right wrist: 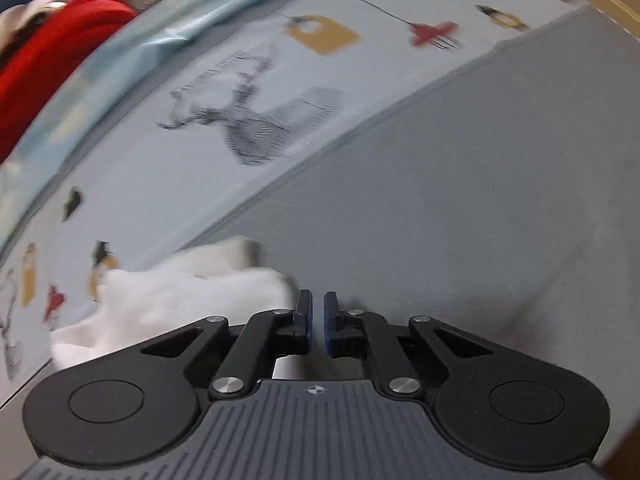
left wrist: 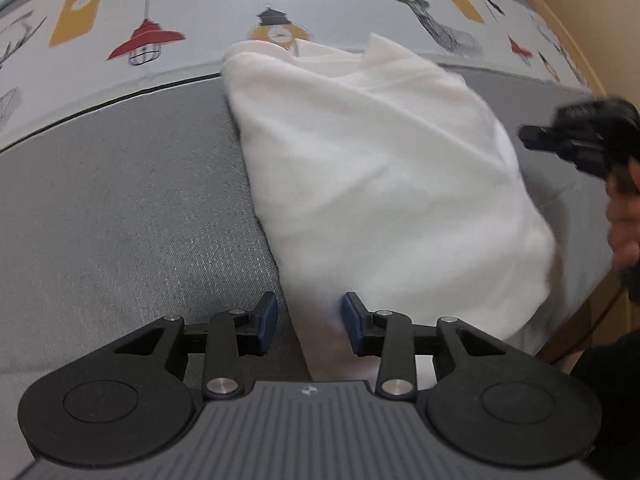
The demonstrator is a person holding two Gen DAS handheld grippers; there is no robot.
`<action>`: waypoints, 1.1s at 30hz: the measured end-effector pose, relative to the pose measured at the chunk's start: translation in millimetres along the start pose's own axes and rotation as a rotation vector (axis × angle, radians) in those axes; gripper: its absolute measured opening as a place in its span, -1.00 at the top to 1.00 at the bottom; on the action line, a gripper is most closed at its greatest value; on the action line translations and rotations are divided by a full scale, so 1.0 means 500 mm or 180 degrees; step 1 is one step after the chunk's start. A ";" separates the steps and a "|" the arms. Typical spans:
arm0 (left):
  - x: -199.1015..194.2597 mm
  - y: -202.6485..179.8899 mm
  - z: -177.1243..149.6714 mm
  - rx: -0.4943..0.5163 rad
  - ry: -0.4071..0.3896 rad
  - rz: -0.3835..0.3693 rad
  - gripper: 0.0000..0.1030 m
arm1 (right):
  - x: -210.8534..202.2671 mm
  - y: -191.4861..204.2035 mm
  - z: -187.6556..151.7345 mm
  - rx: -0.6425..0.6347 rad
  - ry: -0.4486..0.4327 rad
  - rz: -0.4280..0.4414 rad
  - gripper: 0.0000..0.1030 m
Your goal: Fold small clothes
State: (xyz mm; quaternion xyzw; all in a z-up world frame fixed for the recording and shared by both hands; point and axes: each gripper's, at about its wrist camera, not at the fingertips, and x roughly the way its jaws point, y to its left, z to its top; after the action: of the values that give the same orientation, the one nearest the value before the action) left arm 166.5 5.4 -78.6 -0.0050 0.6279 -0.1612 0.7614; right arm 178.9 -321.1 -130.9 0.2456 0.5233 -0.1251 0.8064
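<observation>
A white garment [left wrist: 380,184] lies folded lengthwise on the grey bed cover [left wrist: 120,208], reaching from my left gripper to the patterned sheet. My left gripper [left wrist: 310,320] is open, its jaws astride the garment's near left edge, holding nothing. My right gripper [left wrist: 532,136] shows at the right edge of the left wrist view, beside the garment. In the right wrist view my right gripper [right wrist: 318,320] has its jaws almost together with nothing between them, and the garment [right wrist: 180,300] lies just to its left, blurred.
A patterned sheet [left wrist: 240,12] with lamps and deer covers the far side of the bed. A wooden bed frame [left wrist: 560,8] runs along the right. A pile of red and dark clothes [right wrist: 52,52] lies beyond the sheet.
</observation>
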 end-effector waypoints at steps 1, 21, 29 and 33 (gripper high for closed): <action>-0.005 0.001 0.002 -0.0014 -0.0037 0.0014 0.22 | -0.014 -0.002 -0.001 -0.0010 -0.0044 0.0039 0.82; 0.036 0.019 0.057 -0.0614 -0.0317 0.0092 -0.37 | -0.002 -0.026 -0.086 -0.1000 0.0710 0.0794 -0.58; 0.083 0.055 0.071 -0.0925 -0.0450 -0.0292 -0.40 | 0.033 0.003 -0.073 -0.1052 0.0712 0.0937 -0.16; 0.084 0.047 0.090 -0.0807 -0.0600 -0.0231 -0.03 | 0.034 0.024 -0.065 -0.1038 0.0625 0.1086 0.51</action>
State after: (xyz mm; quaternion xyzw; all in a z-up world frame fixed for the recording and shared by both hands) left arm 221.7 8.3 -114.1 -0.1388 0.5683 -0.1070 0.8039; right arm 166.1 -293.0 -153.9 0.2080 0.5633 0.1233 0.7901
